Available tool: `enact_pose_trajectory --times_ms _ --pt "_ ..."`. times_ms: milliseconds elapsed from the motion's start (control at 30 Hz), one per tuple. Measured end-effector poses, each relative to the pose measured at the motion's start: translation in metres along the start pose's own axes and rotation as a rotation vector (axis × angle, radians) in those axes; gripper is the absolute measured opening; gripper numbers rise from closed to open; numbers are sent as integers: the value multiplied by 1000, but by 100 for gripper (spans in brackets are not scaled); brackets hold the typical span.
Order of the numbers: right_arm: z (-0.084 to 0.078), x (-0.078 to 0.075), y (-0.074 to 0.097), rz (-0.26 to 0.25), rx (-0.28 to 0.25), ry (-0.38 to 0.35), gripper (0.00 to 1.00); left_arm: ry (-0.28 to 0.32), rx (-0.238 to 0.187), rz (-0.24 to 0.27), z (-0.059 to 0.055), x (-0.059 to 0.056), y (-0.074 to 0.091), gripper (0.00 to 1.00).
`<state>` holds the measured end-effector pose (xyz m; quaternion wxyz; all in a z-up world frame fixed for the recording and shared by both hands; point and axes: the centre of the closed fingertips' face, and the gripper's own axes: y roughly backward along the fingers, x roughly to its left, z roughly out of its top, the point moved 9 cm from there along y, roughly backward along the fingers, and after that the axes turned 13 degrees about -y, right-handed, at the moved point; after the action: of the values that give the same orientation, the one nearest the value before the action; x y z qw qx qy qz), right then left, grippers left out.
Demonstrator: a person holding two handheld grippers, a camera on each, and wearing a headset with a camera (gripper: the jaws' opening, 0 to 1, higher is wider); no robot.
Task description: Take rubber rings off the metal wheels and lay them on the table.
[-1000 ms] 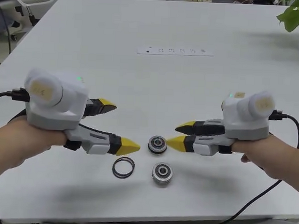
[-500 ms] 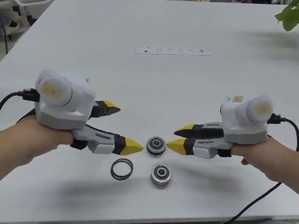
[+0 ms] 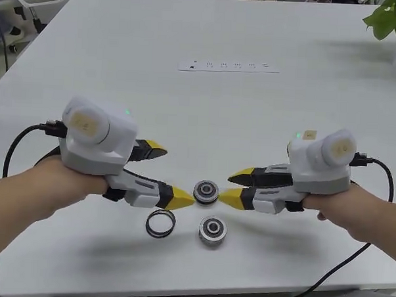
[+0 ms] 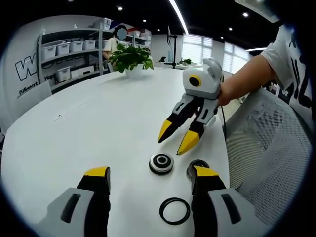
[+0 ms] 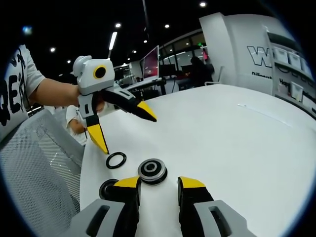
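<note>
**On the table (image 3: 190, 30), near edge: open jaws left and right**

Across the white top I hold both tools low, tips facing each other. My left gripper (image 3: 176, 174) is spread wide and empty, its lower yellow tip just left of the far wheel (image 3: 206, 191). My right gripper (image 3: 228, 186) is released too, with its jaws parted more narrowly. It grasps nothing, and its tips sit just right of that same wheel. The wheel lies flat between the two sets of tips. Whether either tip touches it, I cannot tell. The near wheel (image 3: 212, 229) lies flat just closer to me, on its own. Left of it, one loose rubber ring (image 3: 160, 223) lies flat on the table, under my left gripper's lower jaw.
</note>
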<state>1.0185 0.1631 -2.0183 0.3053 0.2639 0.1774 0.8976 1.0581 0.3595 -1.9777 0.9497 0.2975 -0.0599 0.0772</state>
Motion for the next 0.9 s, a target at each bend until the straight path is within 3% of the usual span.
enact_pose_trajectory --times_ms 733,900 --pt "-4 4 -6 26 27 28 28 -6 -4 -48 5 -9 -21 54" --pt "-5 5 -5 27 25 27 28 -9 -6 -63 5 -11 -24 46"
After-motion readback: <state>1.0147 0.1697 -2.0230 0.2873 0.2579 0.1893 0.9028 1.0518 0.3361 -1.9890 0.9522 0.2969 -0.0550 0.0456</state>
